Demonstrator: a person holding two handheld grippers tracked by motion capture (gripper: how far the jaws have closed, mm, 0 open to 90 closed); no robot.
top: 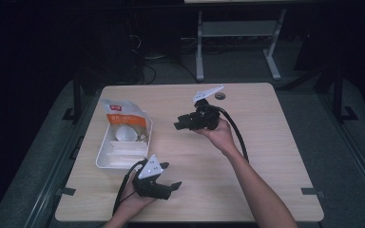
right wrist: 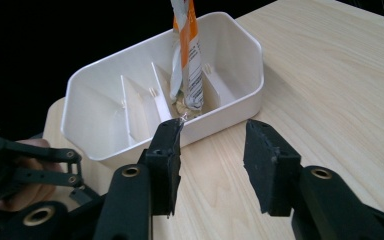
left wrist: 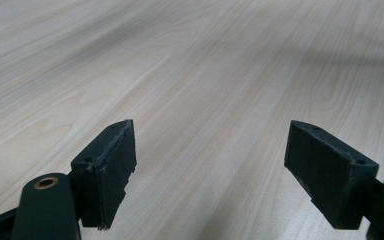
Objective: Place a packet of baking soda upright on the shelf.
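Observation:
A white divided tray (top: 103, 157) sits at the table's left, with an orange-and-white snack packet (top: 122, 115) standing upright in its far compartment. In the right gripper view the packet (right wrist: 190, 65) stands in the tray (right wrist: 230, 47), just beyond my right gripper (right wrist: 212, 150), whose jaws stand apart with nothing between them. From above, the right gripper (top: 179, 121) hovers mid-table, pointing left at the tray. My left gripper (top: 170, 175) rests near the front edge, jaws spread wide. In its own view the left gripper (left wrist: 210, 170) frames bare wood.
The light wooden table (top: 256, 156) is bare to the right and in front of the tray. A small dark round mark (top: 220, 96) lies near the far edge. The left gripper (right wrist: 25, 170) and hand appear beside the tray in the right gripper view. Dark floor surrounds the table.

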